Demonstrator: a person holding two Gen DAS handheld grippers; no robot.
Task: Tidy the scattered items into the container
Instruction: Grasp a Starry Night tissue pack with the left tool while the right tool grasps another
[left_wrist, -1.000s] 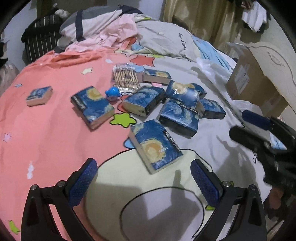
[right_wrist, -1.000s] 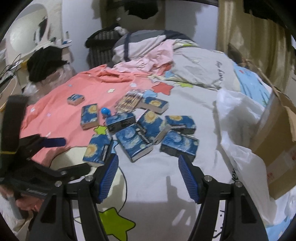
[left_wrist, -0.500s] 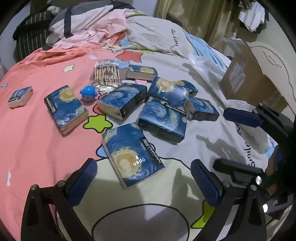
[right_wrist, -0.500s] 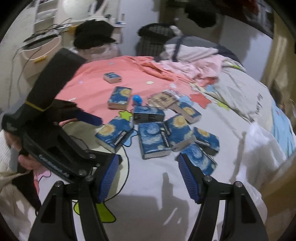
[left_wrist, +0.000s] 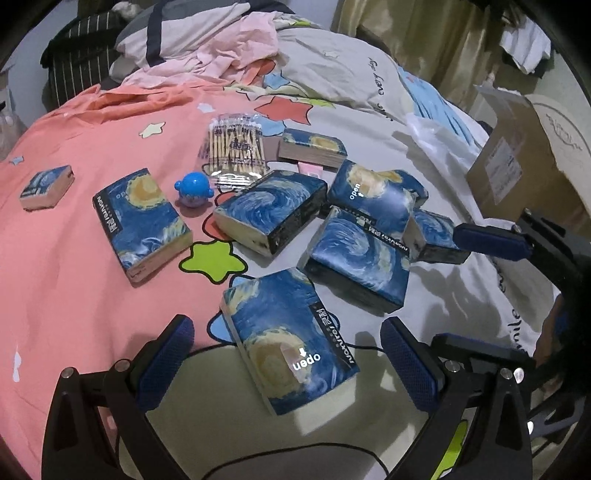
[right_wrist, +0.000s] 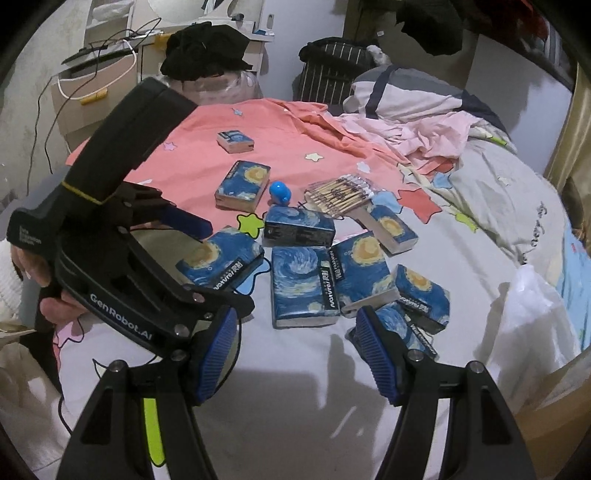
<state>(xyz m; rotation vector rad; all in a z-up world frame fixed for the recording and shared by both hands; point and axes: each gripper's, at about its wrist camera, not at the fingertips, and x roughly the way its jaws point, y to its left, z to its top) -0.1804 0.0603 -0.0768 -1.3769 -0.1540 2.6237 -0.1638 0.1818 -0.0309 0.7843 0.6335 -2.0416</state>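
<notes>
While unclamped, left tongs (left_wrist: 282, 363) astride tissue pack (left_wrist: 290, 341)

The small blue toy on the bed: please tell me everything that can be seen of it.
The small blue toy is round, glossy like plastic, with small knobs at its sides and a paler base. It stands upright on the pink sheet, between a tissue pack and the cotton swab packet, apparently touching neither.

We see eight blue swirl-printed tissue packs (left_wrist: 291, 343) lying flat across the bedspread, five clustered and touching. A small blue round toy (left_wrist: 194, 189) stands beside a clear packet of wooden-stemmed cotton swabs (left_wrist: 236, 147).
</notes>
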